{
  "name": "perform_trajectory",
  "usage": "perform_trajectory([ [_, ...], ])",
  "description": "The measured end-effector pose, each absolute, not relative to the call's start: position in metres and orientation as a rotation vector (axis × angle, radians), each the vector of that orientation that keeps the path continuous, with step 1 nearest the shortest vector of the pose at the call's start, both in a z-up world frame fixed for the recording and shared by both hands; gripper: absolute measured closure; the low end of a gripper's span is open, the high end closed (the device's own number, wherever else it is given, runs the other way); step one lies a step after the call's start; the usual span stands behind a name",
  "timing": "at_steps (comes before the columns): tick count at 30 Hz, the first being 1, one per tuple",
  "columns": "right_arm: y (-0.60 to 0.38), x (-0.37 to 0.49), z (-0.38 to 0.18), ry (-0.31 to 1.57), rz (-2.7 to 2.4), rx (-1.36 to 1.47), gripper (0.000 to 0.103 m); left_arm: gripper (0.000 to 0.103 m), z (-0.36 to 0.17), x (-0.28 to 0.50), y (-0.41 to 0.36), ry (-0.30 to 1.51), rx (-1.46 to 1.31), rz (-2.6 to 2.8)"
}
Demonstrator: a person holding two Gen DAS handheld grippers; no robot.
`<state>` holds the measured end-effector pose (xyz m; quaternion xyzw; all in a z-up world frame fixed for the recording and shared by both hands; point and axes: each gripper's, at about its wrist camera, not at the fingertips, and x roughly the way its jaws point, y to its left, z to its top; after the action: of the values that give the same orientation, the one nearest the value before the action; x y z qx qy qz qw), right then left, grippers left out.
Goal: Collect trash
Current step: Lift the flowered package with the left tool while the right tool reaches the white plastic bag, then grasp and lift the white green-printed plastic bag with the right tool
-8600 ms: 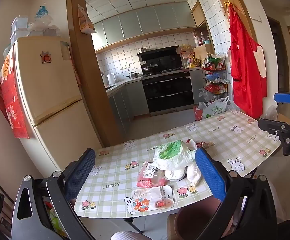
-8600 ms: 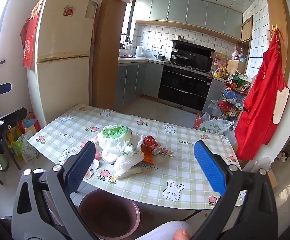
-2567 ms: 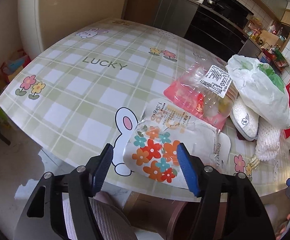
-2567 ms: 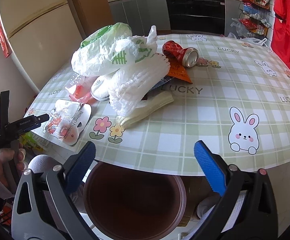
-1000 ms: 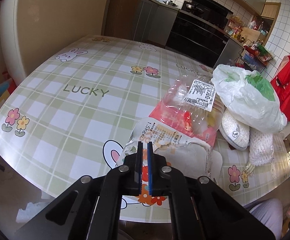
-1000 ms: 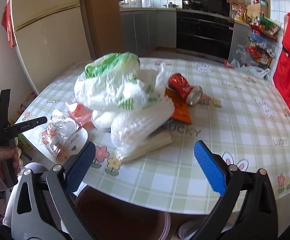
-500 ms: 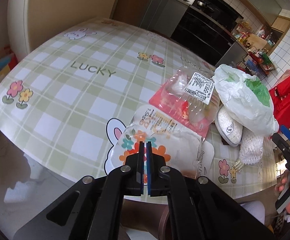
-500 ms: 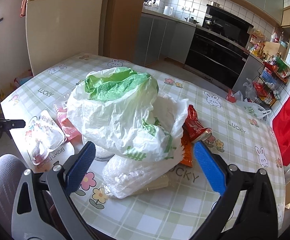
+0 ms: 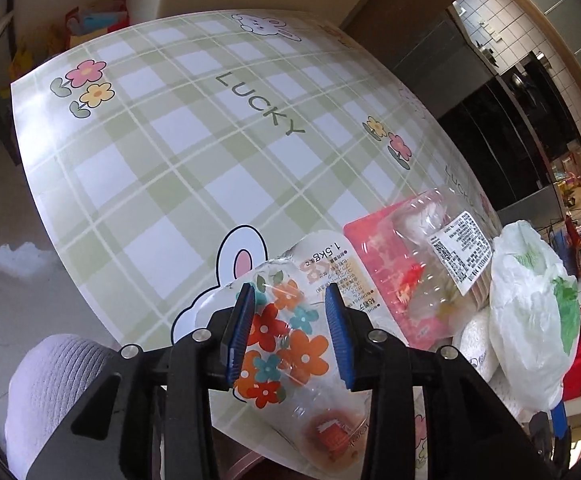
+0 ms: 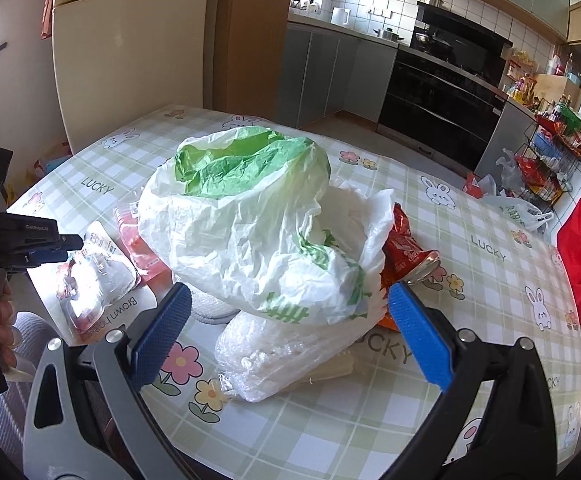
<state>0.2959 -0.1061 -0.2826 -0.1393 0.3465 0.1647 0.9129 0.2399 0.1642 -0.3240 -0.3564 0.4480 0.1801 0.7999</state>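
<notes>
Clear flower-printed wrapper (image 9: 290, 344) between the opening left tool's (image 9: 289, 328) blue pads; right tool (image 10: 286, 332) spread wide.

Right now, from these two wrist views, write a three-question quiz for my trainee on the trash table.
1. True or false: the crushed red can lies on its side on the checked tablecloth.
2. What lies between the left gripper fingers as its jaws are opening?
A. the white and green plastic bag
B. the clear flower-print package
C. the pink tray
3. Fill in: the right gripper is ____, its pads either side of the bag pile.

Key: 1 true; 2 B; 3 open.
</notes>
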Motion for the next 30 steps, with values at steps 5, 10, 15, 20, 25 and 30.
perform_trajectory([
  [5,-0.113,0.300,-0.282,0.710,0.329,-0.260,0.006,0.084,-0.325,0.250,0.147,0.975,-0.645,0.397],
  [10,-0.109,0.304,-0.280,0.680,0.329,-0.313,0.006,0.096,-0.320,0.246,0.157,0.924,-0.611,0.358],
  [15,-0.096,0.310,-0.281,0.643,0.340,-0.416,0.006,0.096,-0.303,0.239,0.174,0.865,-0.567,0.301],
  [20,-0.090,0.324,-0.288,0.696,0.386,-0.422,0.009,0.096,-0.278,0.225,0.184,0.796,-0.526,0.275],
  [25,-0.094,0.331,-0.281,0.751,0.459,-0.307,0.068,0.096,-0.249,0.209,0.186,0.716,-0.498,0.237],
  [30,-0.106,0.320,-0.254,0.669,0.484,-0.215,0.073,0.096,-0.222,0.195,0.181,0.648,-0.489,0.197],
])
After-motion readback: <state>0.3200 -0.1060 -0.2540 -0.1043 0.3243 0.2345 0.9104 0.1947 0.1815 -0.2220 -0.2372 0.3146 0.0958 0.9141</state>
